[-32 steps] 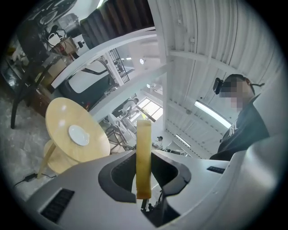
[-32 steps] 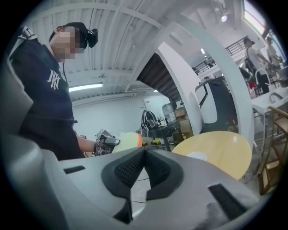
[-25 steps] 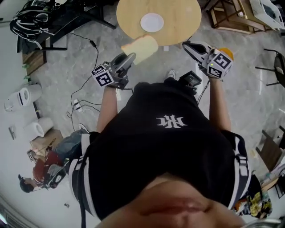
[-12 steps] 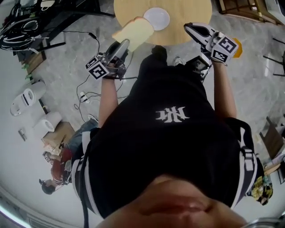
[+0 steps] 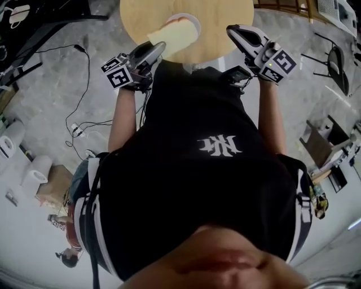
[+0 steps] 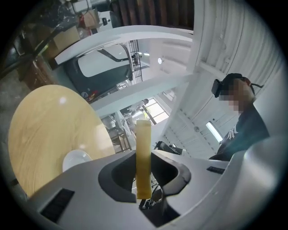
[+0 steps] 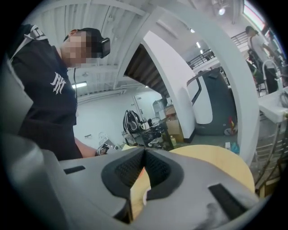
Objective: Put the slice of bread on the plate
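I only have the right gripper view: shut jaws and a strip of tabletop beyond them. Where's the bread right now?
Observer: The left gripper has the slice of bread, with its jaws clamped on one end.
Operator: Is it over the plate?
Observer: In the head view the slice overlaps the near side of the white plate on the round table. I can't tell whether it touches.
Operator: How is the slice turned?
Observer: The left gripper view shows it edge-on, sticking straight out past the jaws, with the plate off to its left in that picture.
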Motion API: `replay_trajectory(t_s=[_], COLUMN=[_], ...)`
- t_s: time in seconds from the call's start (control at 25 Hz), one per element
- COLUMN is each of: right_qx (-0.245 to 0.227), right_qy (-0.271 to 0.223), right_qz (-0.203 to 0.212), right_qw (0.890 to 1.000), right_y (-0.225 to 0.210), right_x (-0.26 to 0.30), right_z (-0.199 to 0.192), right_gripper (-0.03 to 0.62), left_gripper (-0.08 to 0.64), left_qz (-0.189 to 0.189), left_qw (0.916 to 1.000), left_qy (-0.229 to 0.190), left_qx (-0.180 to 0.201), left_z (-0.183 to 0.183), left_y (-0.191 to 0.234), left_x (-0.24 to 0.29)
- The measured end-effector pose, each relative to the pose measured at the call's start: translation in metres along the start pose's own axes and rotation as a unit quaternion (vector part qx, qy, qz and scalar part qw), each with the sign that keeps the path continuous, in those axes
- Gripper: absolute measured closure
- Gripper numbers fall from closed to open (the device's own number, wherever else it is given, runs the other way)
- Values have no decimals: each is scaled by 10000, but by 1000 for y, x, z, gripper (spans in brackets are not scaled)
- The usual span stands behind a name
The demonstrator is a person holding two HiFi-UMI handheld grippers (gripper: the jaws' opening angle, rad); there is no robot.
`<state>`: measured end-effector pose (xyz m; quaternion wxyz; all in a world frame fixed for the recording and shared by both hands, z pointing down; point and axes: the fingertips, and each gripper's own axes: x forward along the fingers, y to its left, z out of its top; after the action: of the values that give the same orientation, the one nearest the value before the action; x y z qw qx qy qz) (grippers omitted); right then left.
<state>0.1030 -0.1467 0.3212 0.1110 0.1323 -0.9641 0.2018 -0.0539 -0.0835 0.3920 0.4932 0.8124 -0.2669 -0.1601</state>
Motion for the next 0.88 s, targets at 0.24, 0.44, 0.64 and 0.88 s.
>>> replay_trajectory(t_s=[0.24,0.44,0.64,0.88], right_qx=[353,514,442,652], right_qy=[255,268,646,1125], right_qz=[107,208,398,878], right_qw=[9990,9981,9961,9876], right_y=[9,-13,-22,-42], right_x=[9,33,60,110], right_z=[-25,-44,-86,-126], right_gripper=[589,589,589,589], left_gripper=[463,463,463,463], left_qz=[205,410,536,859], left_qw=[9993,9986,9955,9907], left_qy=[218,182,347,572], left_qx=[-220,-294,-704,-886], left_z=[-10,-7,-41,-59], left_y=[18,26,37,88], left_x=[-2,0,-3,-17])
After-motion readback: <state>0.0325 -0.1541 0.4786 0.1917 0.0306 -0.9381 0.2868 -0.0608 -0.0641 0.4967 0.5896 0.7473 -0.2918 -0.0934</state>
